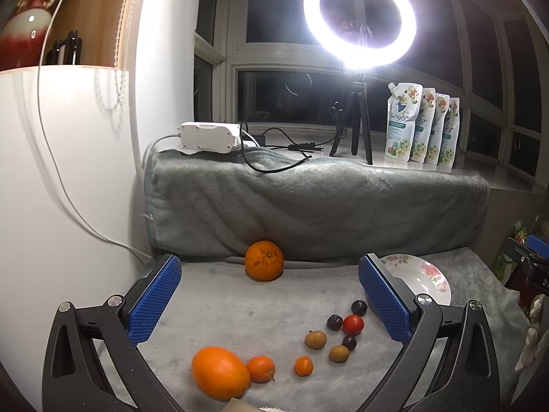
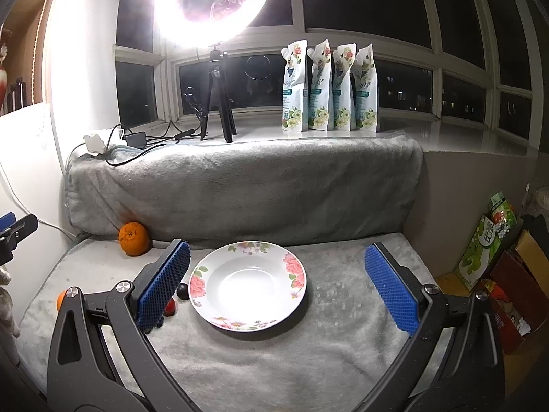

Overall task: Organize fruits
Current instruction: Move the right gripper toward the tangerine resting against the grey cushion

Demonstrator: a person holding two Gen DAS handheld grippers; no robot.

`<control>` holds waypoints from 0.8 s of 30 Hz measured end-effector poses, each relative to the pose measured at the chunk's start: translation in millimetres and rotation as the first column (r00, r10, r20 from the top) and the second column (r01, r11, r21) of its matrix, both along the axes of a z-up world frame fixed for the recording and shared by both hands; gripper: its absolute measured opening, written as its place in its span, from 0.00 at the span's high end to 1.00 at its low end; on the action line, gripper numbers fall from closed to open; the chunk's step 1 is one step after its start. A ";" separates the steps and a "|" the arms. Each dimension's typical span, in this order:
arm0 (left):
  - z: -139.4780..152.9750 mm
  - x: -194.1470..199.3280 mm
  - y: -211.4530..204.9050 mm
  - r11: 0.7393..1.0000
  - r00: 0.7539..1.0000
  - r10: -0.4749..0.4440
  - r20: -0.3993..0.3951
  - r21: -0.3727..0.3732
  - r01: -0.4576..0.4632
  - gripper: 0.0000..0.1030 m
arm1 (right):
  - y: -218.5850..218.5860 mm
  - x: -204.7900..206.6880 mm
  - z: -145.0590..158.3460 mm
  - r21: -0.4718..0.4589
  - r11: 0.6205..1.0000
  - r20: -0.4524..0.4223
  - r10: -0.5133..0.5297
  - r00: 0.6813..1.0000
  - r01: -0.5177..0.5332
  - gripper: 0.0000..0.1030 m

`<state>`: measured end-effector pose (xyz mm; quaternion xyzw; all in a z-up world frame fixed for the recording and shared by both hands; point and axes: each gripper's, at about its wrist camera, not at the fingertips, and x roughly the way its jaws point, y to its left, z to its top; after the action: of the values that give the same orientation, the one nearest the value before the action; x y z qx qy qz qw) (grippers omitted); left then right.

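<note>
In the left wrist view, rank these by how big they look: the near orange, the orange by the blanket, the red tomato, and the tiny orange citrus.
1. Near orange, though it sits closest to the camera.
2. Orange by the blanket, farther off, so its true size may match.
3 and 4. Red tomato and tiny citrus look alike; no ranking.

Orange citrus [image 1: 264, 261] sits on the grey blanket [image 2: 308, 350]. The white plate [image 2: 247, 285] has pink flowers round its rim (blue pads [image 1: 156, 298] on both grippers).

Both wrist views face the windowsill, sharing the plate [image 2: 248, 285]
</note>
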<state>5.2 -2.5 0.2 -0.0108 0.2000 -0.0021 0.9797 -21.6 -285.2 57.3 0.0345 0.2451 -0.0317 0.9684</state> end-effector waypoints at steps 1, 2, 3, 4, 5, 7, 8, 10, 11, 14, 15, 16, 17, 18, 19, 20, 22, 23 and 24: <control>-0.9 0.9 -0.1 1.000 1.000 -0.001 -0.001 -0.001 0.001 0.01 | -0.1 1.0 -0.5 0.003 1.000 0.000 0.000 1.000 0.000 0.00; -1.6 1.9 0.2 1.000 1.000 -0.001 -0.003 -0.001 0.001 0.01 | -0.2 2.1 -1.0 0.006 1.000 0.001 0.001 1.000 -0.001 0.00; -2.8 3.3 1.1 1.000 1.000 0.000 -0.006 -0.003 0.000 0.01 | -0.1 3.6 -1.6 0.009 1.000 0.001 0.002 1.000 -0.002 0.00; -4.3 4.8 2.4 1.000 1.000 0.002 -0.009 -0.004 -0.002 0.01 | 0.5 4.9 -2.3 0.009 1.000 0.001 0.004 1.000 -0.004 0.00; -5.7 6.3 4.1 1.000 1.000 0.004 -0.013 -0.007 -0.004 0.01 | 1.6 6.6 -2.9 0.008 1.000 -0.003 0.008 1.000 -0.008 0.00; -8.9 10.1 8.4 1.000 1.000 0.006 -0.024 -0.012 -0.006 0.01 | 3.9 10.4 -4.4 0.009 1.000 -0.015 0.028 1.000 -0.028 0.00; -10.8 12.0 10.8 1.000 1.000 0.005 -0.031 -0.015 -0.005 0.01 | 6.0 13.3 -5.4 0.009 0.999 -0.024 0.037 0.999 -0.037 0.00; -15.0 15.2 15.1 1.000 0.999 0.001 -0.044 -0.021 -0.002 0.01 | 10.5 19.4 -7.8 0.011 0.998 -0.044 0.065 0.997 -0.065 0.00; -17.0 17.1 18.5 1.000 0.999 -0.002 -0.053 -0.024 0.001 0.01 | 14.1 22.4 -8.8 0.013 0.997 -0.054 0.083 0.995 -0.082 0.00; -23.9 21.8 26.1 1.000 0.997 -0.004 -0.075 -0.024 0.002 0.01 | 24.7 32.8 -13.2 0.013 0.991 -0.084 0.134 0.987 -0.133 0.00; -25.8 22.7 29.2 1.000 0.997 -0.005 -0.083 -0.026 0.003 0.01 | 28.8 36.3 -15.0 0.010 0.988 -0.094 0.152 0.984 -0.151 0.00; -28.2 24.7 31.9 0.999 0.996 -0.008 -0.092 -0.031 0.005 0.01 | 33.0 40.5 -16.5 0.008 0.985 -0.104 0.170 0.980 -0.170 0.00; -30.9 27.2 35.1 0.999 0.995 -0.012 -0.101 -0.039 0.009 0.01 | 37.6 45.3 -18.0 0.006 0.983 -0.115 0.185 0.976 -0.186 0.00; -33.7 30.2 38.2 0.999 0.994 -0.016 -0.111 -0.047 0.011 0.01 | 42.8 50.2 -19.2 0.006 0.980 -0.125 0.199 0.972 -0.200 0.00; -36.5 33.0 41.2 0.998 0.993 -0.020 -0.120 -0.056 0.014 0.01 | 47.9 54.4 -19.8 0.009 0.977 -0.131 0.214 0.968 -0.215 0.00; -39.7 35.9 44.0 0.998 0.991 -0.026 -0.131 -0.066 0.018 0.01 | 53.5 58.8 -20.4 0.018 0.971 -0.136 0.240 0.961 -0.240 0.00; -46.5 43.6 49.7 0.996 0.987 -0.036 -0.155 -0.085 0.023 0.03 | 63.8 68.1 -21.6 0.042 0.957 -0.143 0.290 0.946 -0.287 0.00; -49.7 47.2 51.3 0.995 0.985 -0.042 -0.166 -0.091 0.027 0.05 | 70.0 74.7 -22.8 0.052 0.951 -0.156 0.310 0.938 -0.305 0.00; -52.5 51.0 53.1 0.995 0.983 -0.050 -0.176 -0.098 0.034 0.06 | 75.8 81.2 -23.8 0.064 0.945 -0.170 0.326 0.930 -0.320 0.00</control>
<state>56.2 50.5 -52.3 -0.0529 0.2866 -0.0313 0.9561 59.6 -209.3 33.5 0.0076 0.3337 0.1293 0.9337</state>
